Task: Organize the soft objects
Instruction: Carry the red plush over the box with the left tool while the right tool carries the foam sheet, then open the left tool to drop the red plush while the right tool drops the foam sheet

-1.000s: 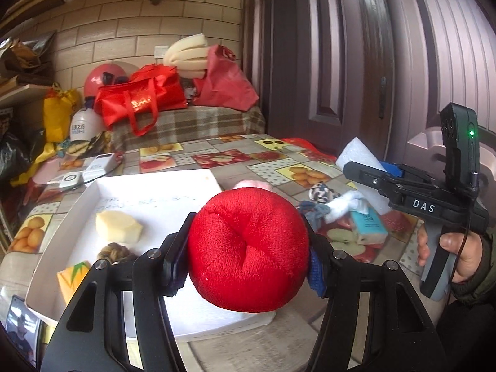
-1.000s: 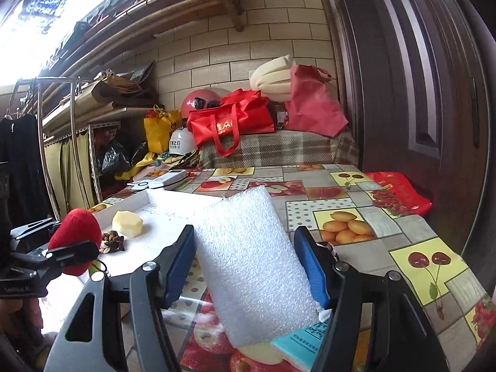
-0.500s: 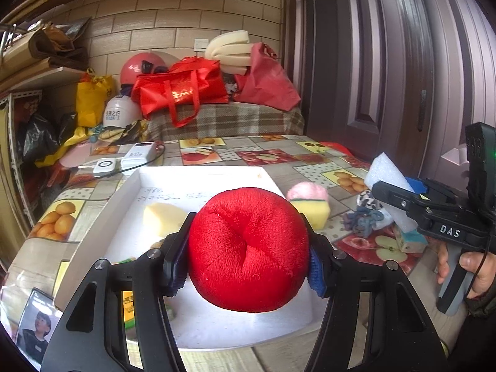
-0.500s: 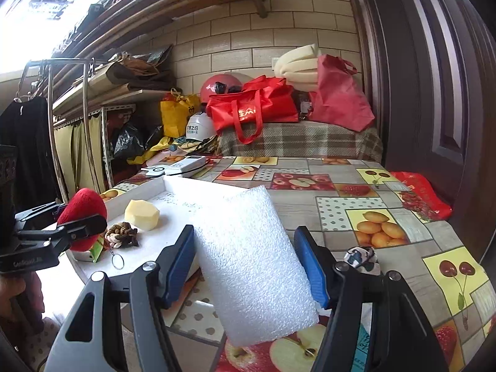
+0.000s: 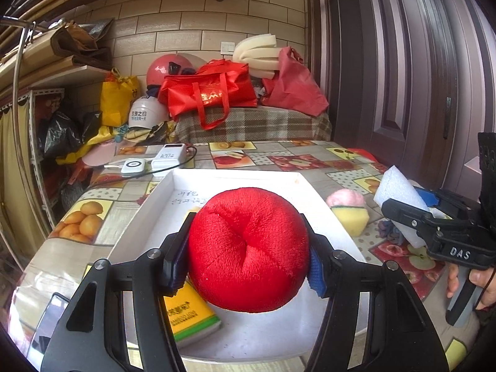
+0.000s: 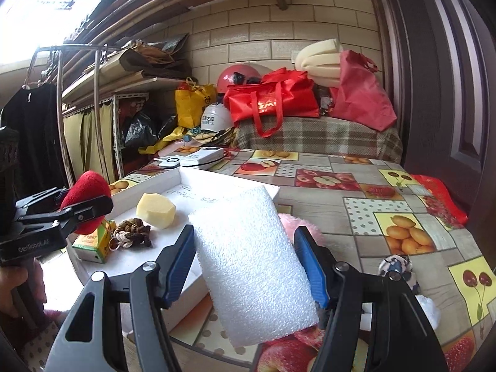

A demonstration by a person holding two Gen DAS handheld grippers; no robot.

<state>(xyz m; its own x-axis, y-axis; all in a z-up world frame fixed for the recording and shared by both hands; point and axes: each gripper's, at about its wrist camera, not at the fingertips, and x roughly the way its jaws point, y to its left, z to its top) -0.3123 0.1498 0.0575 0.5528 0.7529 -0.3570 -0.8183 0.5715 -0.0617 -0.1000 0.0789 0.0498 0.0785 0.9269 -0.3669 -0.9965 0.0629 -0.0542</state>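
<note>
Yellow sponge (image 5: 349, 219) – pink plush (image 5: 345, 199) beside white tray (image 5: 328, 217)

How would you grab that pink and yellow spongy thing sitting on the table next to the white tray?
Probably best from above, squeezing the yellow block at the bottom of the pink-and-yellow sponge across its flat sides. The pink top looks rounded and fluffy, so pads might slip there. It stands upright just right of the white tray, with open tablecloth in front, leaving room to come down.
</note>
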